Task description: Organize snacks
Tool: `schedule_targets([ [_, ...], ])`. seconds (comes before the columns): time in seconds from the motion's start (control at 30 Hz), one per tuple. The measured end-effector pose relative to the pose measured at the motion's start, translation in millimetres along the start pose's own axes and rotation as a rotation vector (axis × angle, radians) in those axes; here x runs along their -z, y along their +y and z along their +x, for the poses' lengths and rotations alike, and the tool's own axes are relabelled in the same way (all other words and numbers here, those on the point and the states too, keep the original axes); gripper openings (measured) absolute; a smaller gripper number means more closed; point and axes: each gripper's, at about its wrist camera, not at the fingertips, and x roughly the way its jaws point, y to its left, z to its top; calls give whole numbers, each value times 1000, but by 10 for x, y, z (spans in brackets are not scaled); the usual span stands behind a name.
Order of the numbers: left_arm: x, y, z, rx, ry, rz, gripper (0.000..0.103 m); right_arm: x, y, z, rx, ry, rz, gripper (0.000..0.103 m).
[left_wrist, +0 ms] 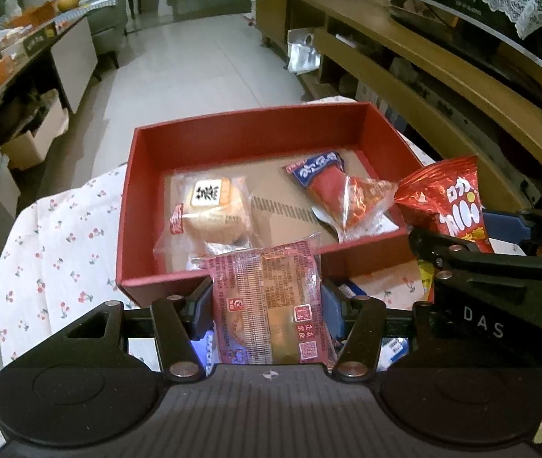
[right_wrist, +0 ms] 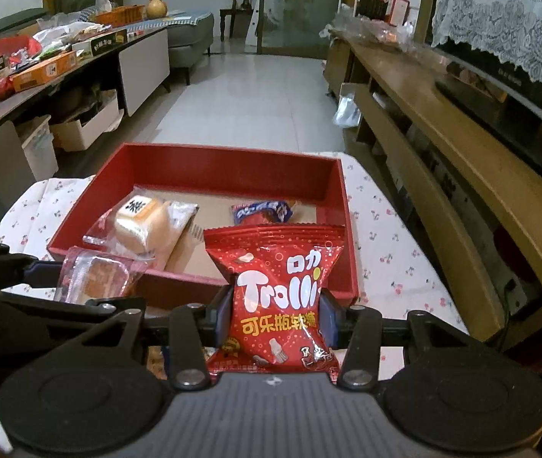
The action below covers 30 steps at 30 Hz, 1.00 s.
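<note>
Left wrist view: my left gripper (left_wrist: 267,307) pinches a pink clear-wrapped pastry packet (left_wrist: 267,301) at the bottom centre of the frame, blue pads pressed to its two sides. The packet stands on end, its long axis running up the frame, its top edge reaching over the near wall of the red box (left_wrist: 232,274). The box sits on a cherry-print cloth (left_wrist: 53,244), mid-frame. Inside it, at left, lies a wrapped cake with a black character label (left_wrist: 211,210); at right, a red and blue wrapped snack (left_wrist: 332,187) lies slanting from upper left to lower right. At the right edge, the red gummy bag (left_wrist: 450,202) shows in my other tool.

Right wrist view: my right gripper (right_wrist: 276,318) clamps that red gummy bag (right_wrist: 276,290) at bottom centre, pads squeezing its waist. It stands upright, long axis vertical, lettering facing the camera, just in front of the box's near wall (right_wrist: 179,286). The pastry packet (right_wrist: 95,276) shows at lower left.
</note>
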Motion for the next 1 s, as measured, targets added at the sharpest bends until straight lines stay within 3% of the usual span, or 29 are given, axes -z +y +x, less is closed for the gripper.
schedule_targets([
  [1.0,-437,56,286,-65,-49,-46,63,-424,-58,376,58,-73,45,56],
])
